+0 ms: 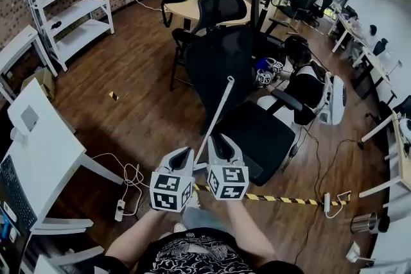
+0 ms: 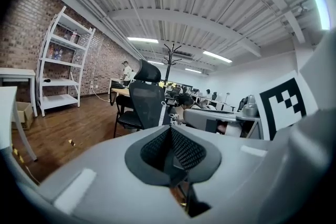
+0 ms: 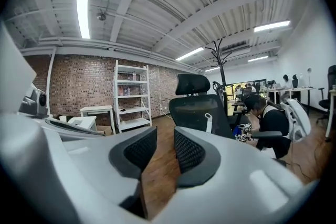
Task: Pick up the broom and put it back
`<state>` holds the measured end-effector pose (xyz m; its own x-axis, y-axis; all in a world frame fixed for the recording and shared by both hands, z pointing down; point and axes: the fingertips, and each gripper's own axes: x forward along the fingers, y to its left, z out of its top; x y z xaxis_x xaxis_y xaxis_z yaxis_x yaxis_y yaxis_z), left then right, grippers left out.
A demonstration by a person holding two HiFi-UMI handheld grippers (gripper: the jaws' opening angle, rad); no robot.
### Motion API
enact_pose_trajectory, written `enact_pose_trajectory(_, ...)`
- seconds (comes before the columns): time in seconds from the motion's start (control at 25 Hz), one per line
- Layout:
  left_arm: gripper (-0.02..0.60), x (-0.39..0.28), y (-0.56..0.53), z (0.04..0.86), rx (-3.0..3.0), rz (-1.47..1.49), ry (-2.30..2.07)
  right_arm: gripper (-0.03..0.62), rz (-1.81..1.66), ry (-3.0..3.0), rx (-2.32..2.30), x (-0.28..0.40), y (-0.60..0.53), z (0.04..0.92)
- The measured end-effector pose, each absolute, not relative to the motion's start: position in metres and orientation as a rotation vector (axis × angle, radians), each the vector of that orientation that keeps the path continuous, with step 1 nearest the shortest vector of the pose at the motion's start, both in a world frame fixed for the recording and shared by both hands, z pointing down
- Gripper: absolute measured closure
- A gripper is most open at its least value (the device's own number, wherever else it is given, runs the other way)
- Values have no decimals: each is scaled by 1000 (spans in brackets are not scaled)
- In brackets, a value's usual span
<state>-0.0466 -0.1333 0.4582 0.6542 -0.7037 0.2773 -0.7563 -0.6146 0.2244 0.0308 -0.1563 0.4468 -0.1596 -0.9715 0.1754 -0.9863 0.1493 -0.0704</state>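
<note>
Two stages of the job are both lying ahead of you, as far as the scene is showing: the grab and the return. In the head view, you are holding the left gripper (image 1: pixel 185 154) and the right gripper (image 1: pixel 221 140) side by side low in front of you. The broom (image 1: pixel 218 113) is leaning with its pale handle slanting up against the back of the black office chair (image 1: pixel 225 51). Its lower end is running down between the two grippers, and its bristle end is hiding behind them. In the left gripper view, the left gripper (image 2: pixel 170 136) is pressing its pads together on nothing, while the broom (image 2: pixel 162 113) is showing well beyond it against the chair. In the right gripper view, the right gripper (image 3: pixel 163 149) is keeping its jaws a narrow slit apart, with only the wooden floor (image 3: pixel 156 178) showing through, and the broom (image 3: pixel 208 123) is resting on the chair, well apart from the pads. Neither gripper is touching it, and the spot where it belongs is not showing.
</note>
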Motion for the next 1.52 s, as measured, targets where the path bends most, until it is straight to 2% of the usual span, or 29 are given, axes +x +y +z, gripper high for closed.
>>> enact_pose_trajectory(0.2, 577, -56, -99, 452, 2544, 172, -1169, 538, 206, -2358, 1940, 11, -112, 427)
enact_pose_trajectory(0.32, 577, -57, -86, 447, 2546, 149, -1178, 594, 176, -2380, 1933, 7, -88, 416)
enact_pose_trajectory(0.84, 577, -20, -31, 429, 2564, 118, -1233, 594, 123, -2516, 1809, 20, -10, 391)
enact_pose_trajectory(1.52, 577, 7, 38, 430, 2556, 156, -1270, 594, 186, -2586, 1718, 39, 57, 403)
